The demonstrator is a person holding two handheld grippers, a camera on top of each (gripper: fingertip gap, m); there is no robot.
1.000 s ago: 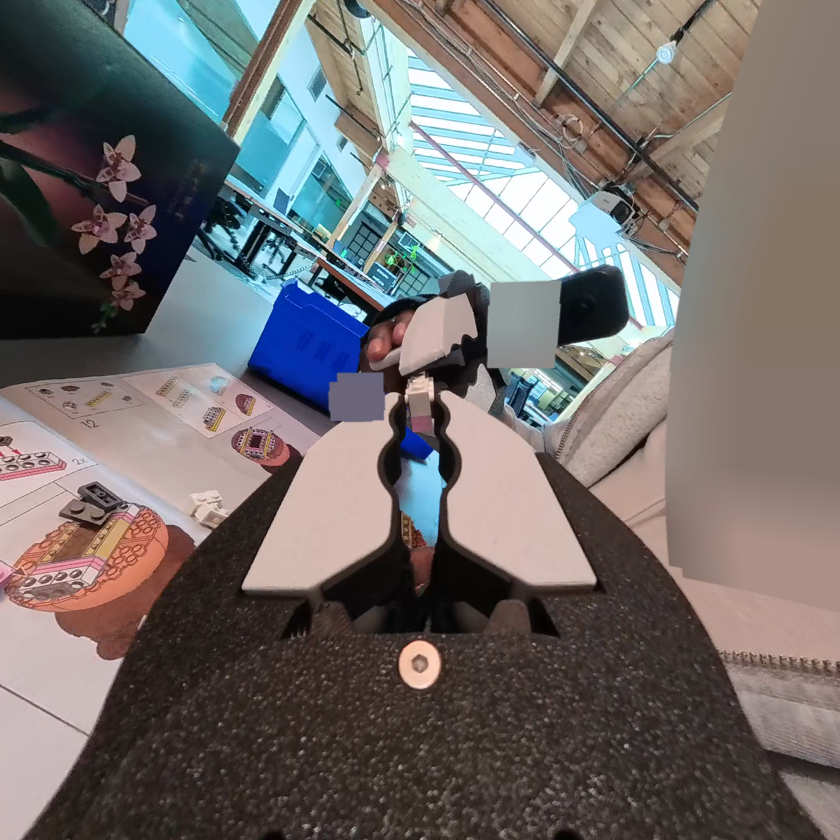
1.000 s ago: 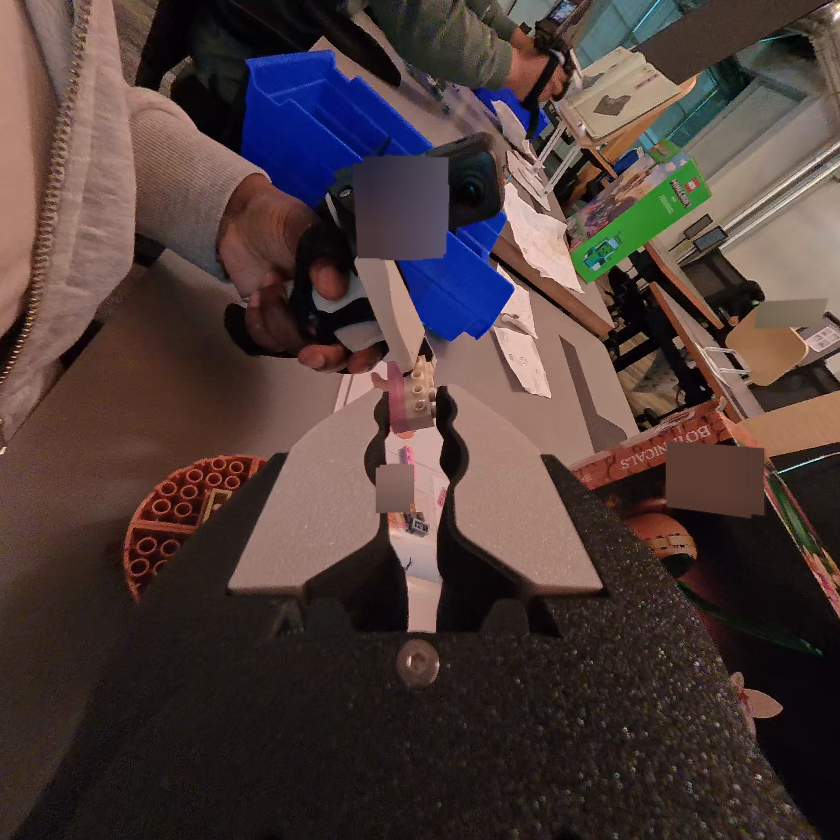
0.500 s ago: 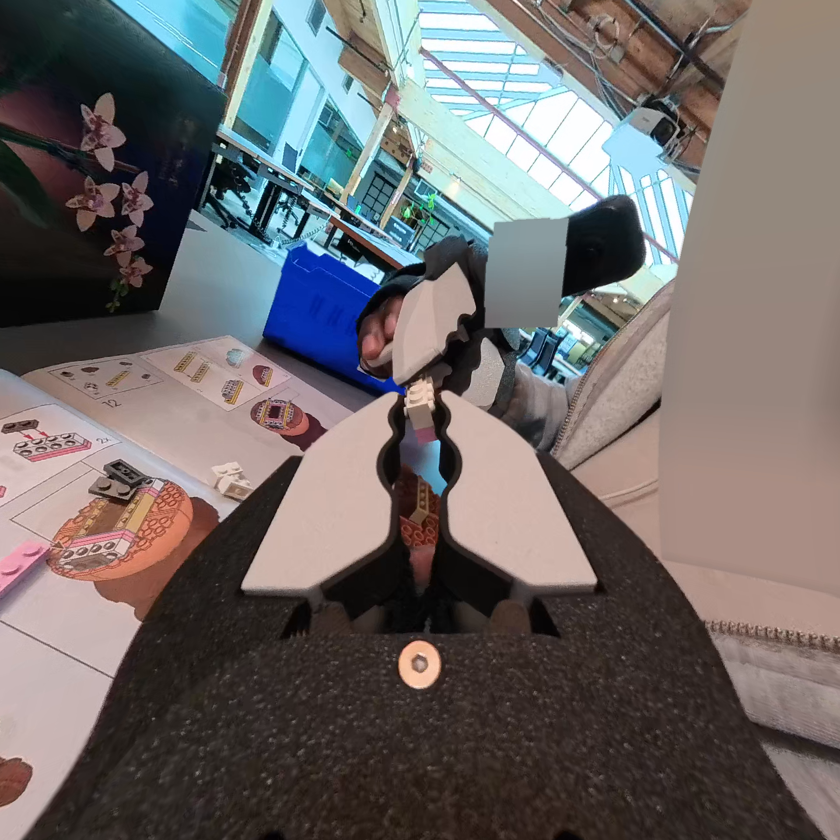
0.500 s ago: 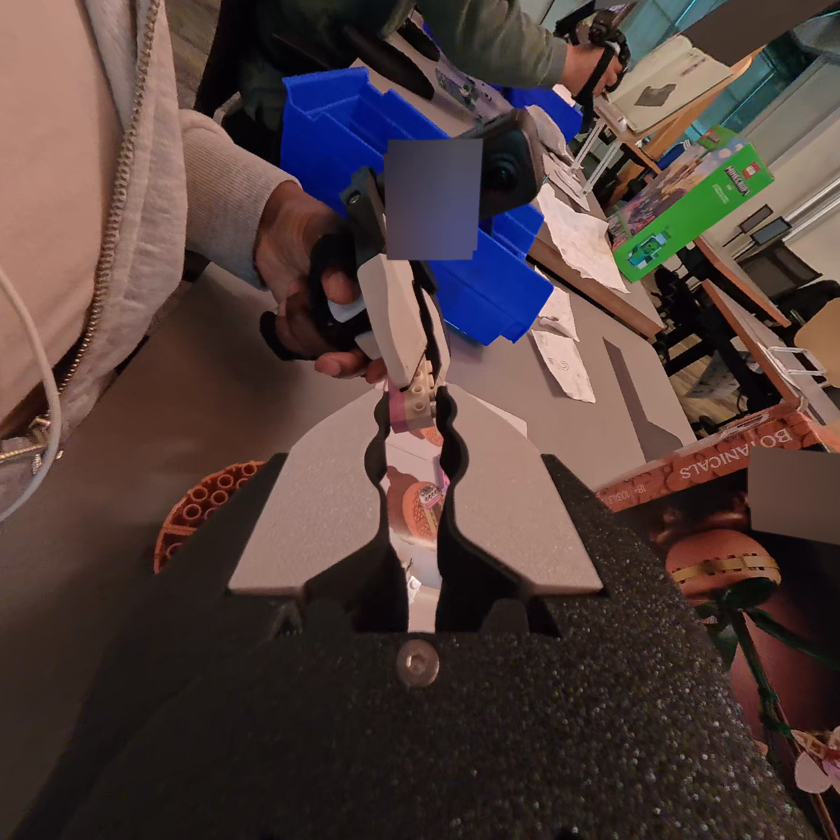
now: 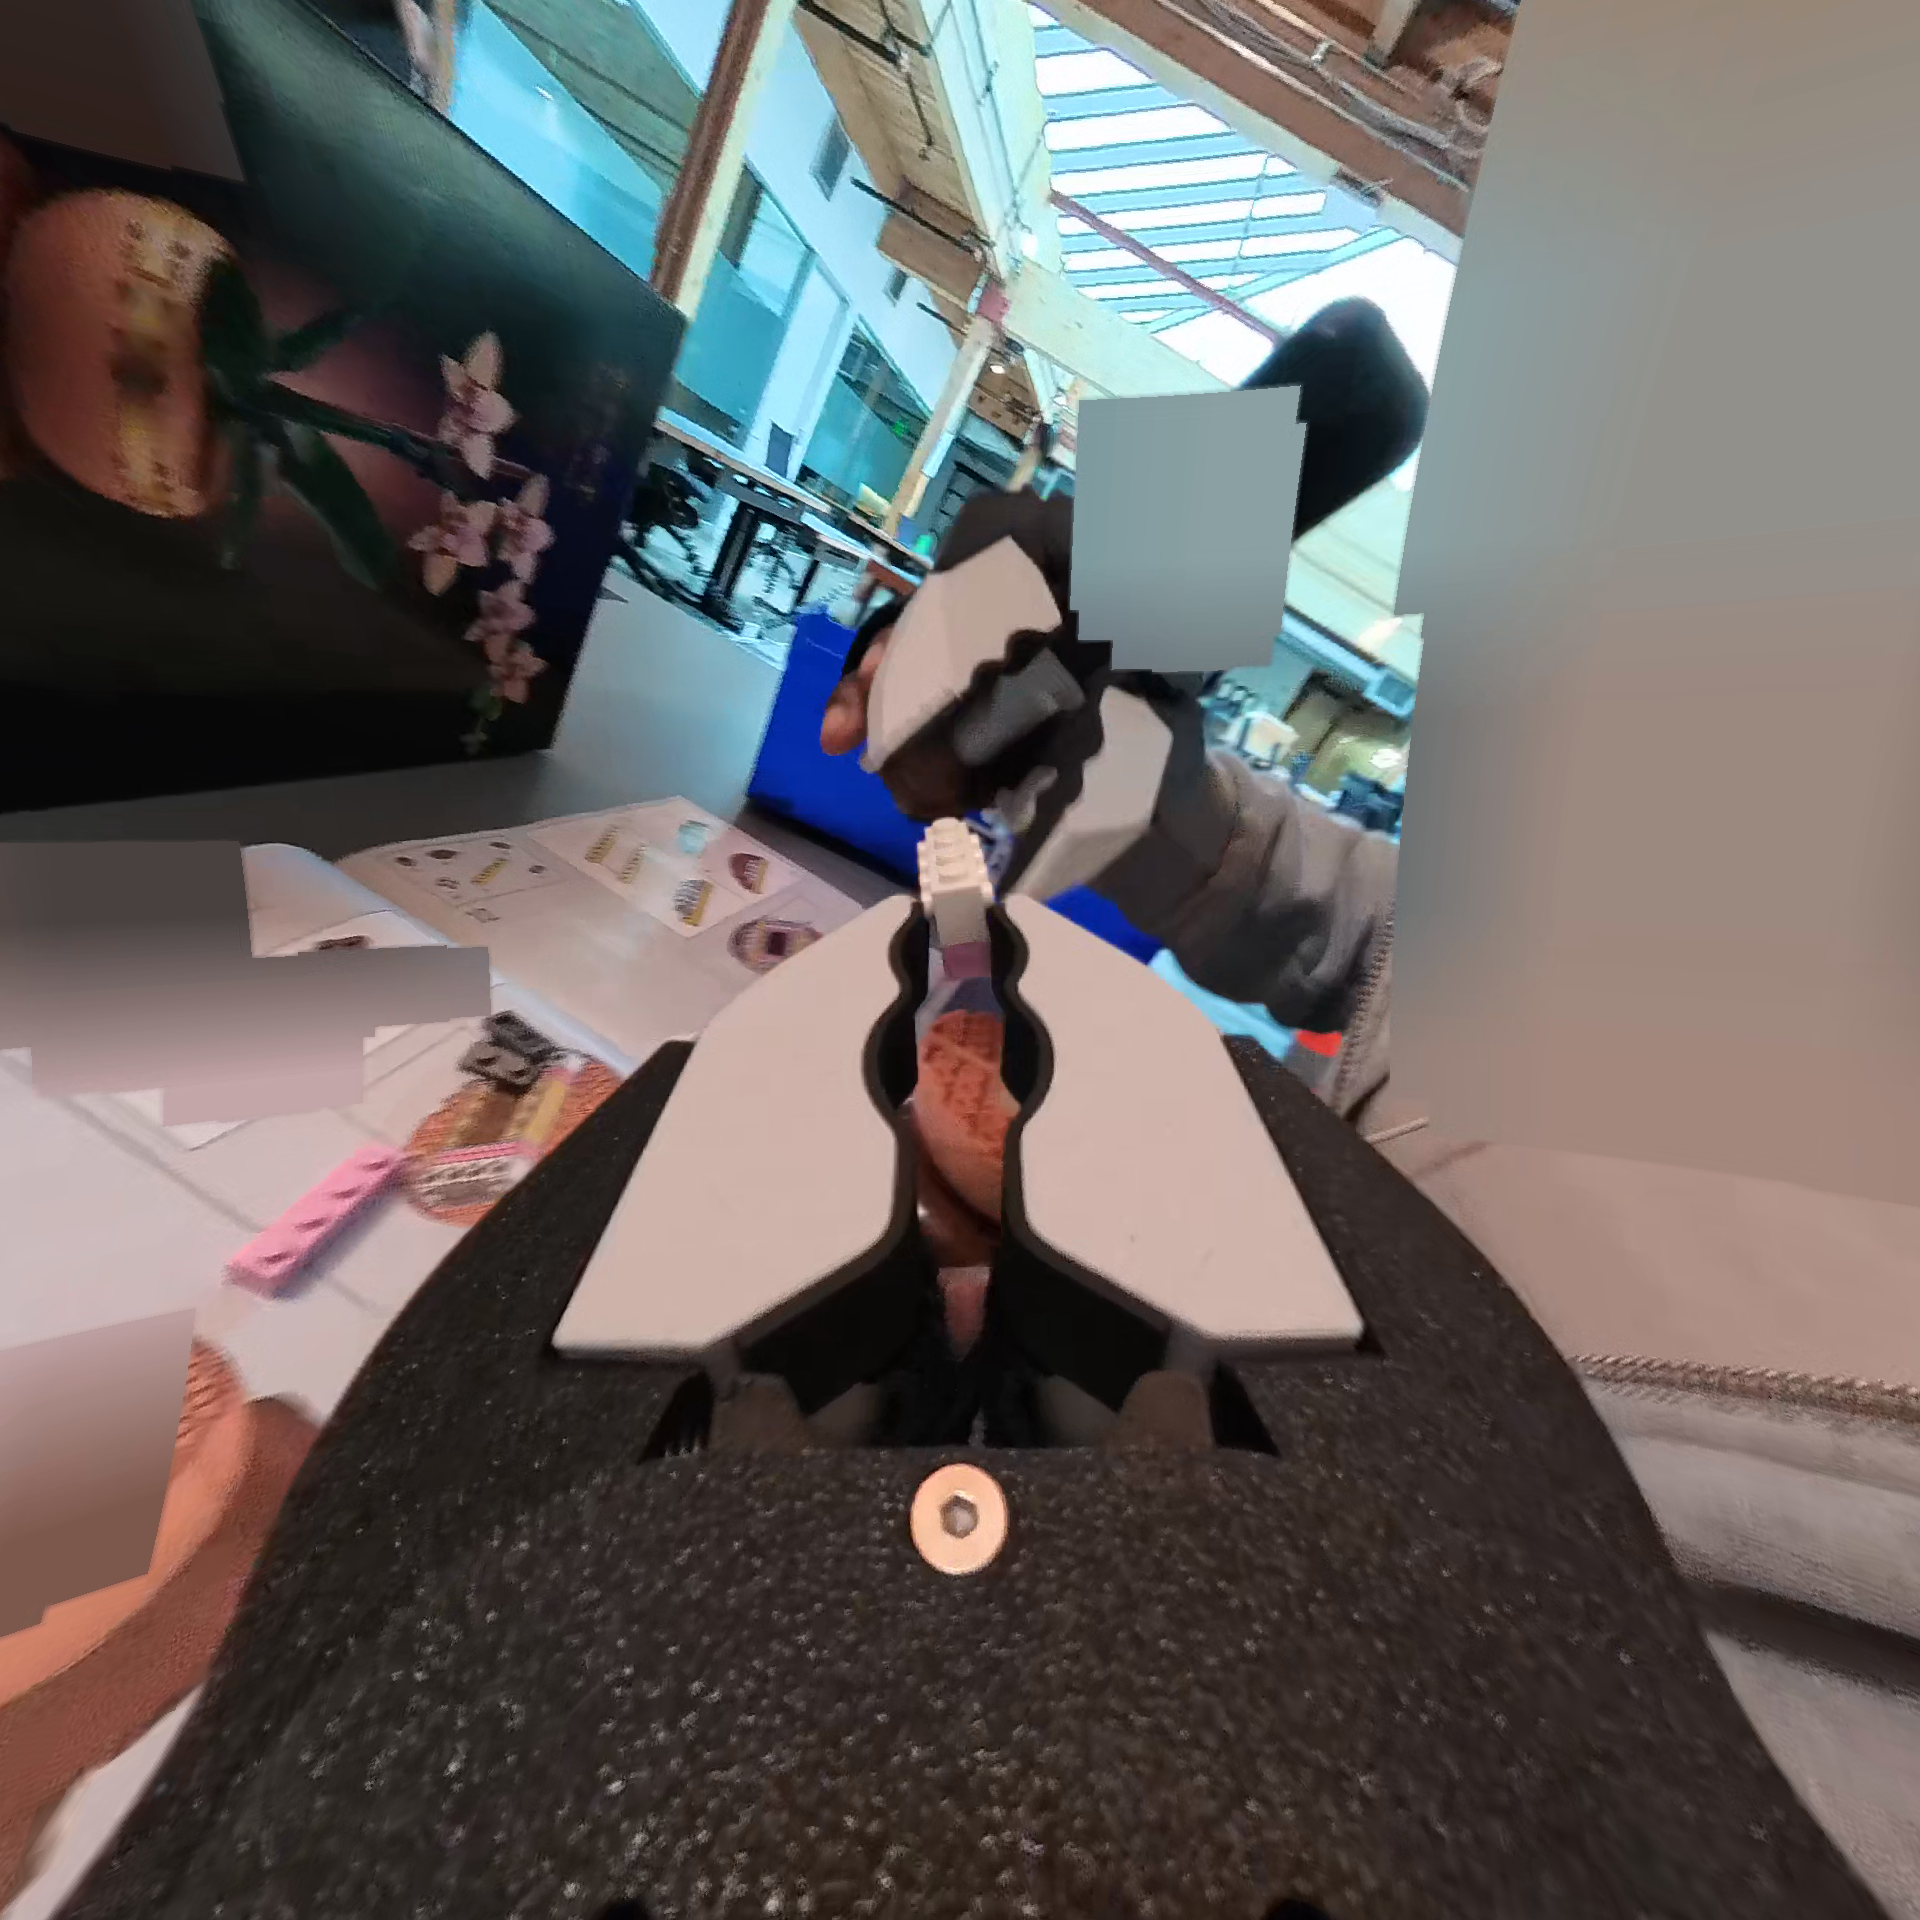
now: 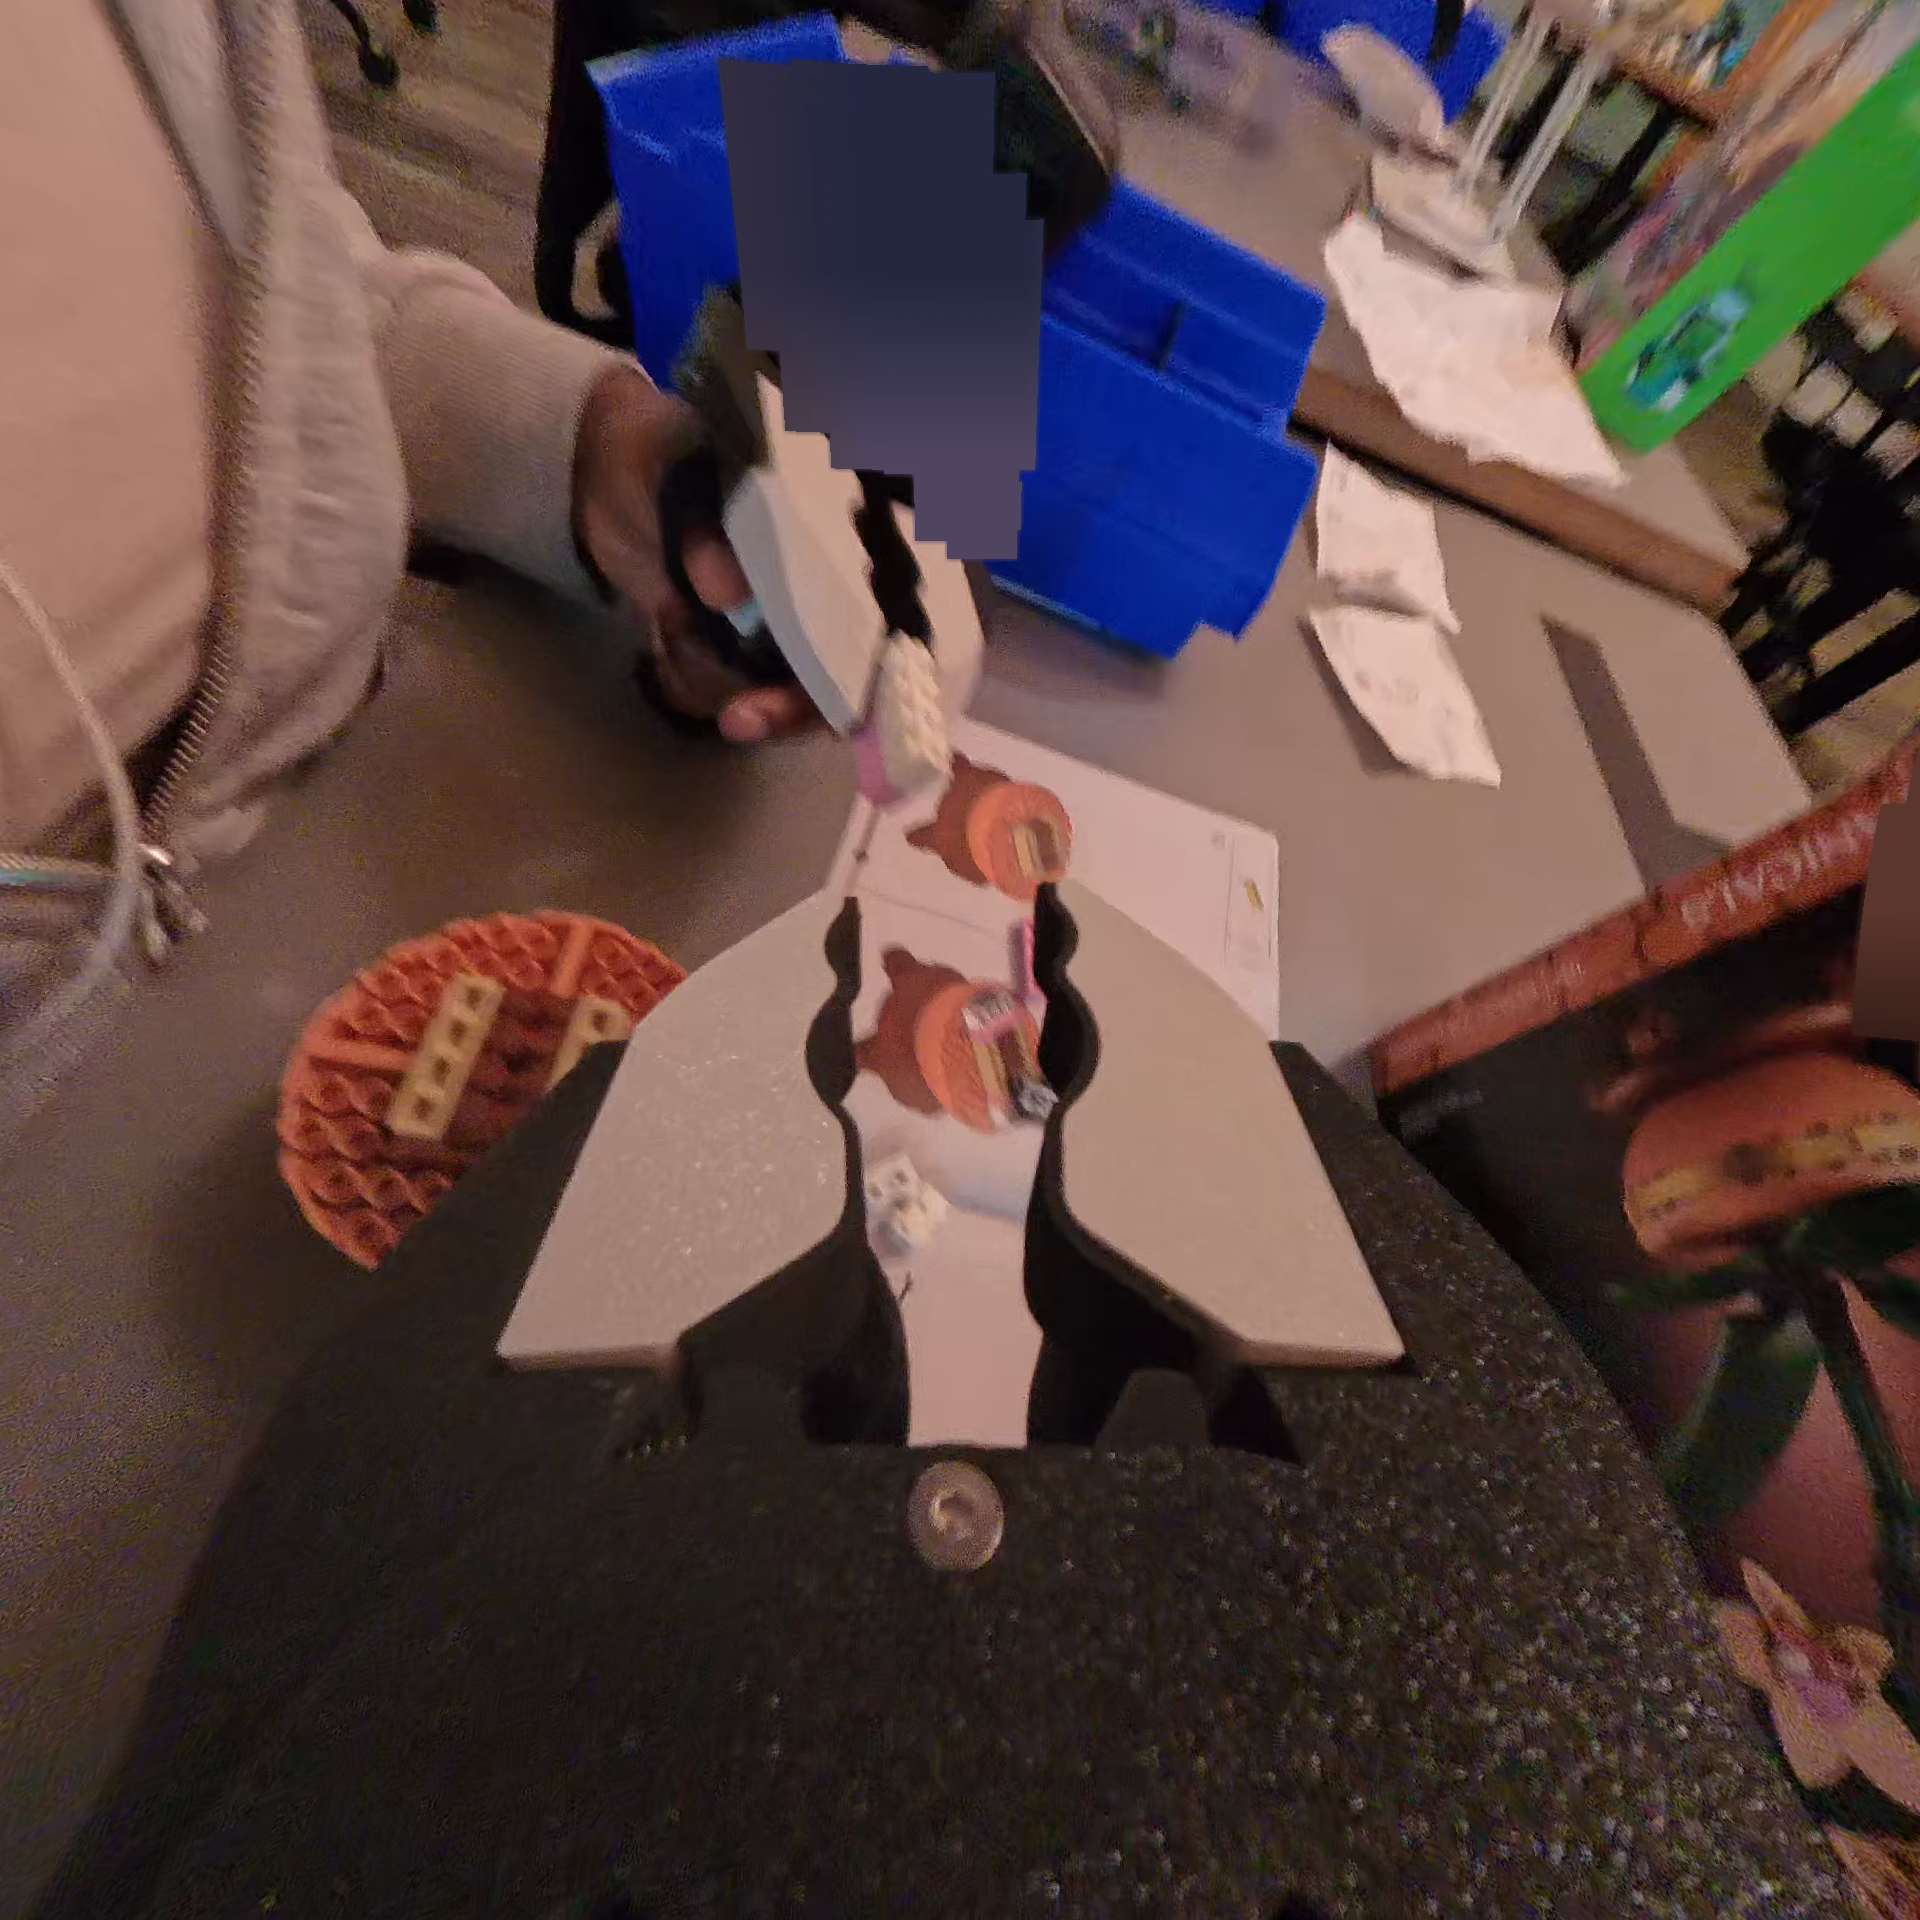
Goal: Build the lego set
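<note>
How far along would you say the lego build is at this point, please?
Early. Done so far: the round orange base on the table carries only a couple of tan bricks. In hand: the left gripper is shut on a small white-and-pink assembly, and the right gripper is open. Left: a pink plate, a dark grey piece and small white pieces lie loose on the instruction booklet.

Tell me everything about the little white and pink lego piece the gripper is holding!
The white and pink lego piece is a small white studded brick joined to a thin pink plate, shiny like plastic. It is up in the air above the instruction booklet, pinched at the tips of the left gripper. The open right gripper is apart from it.
</note>
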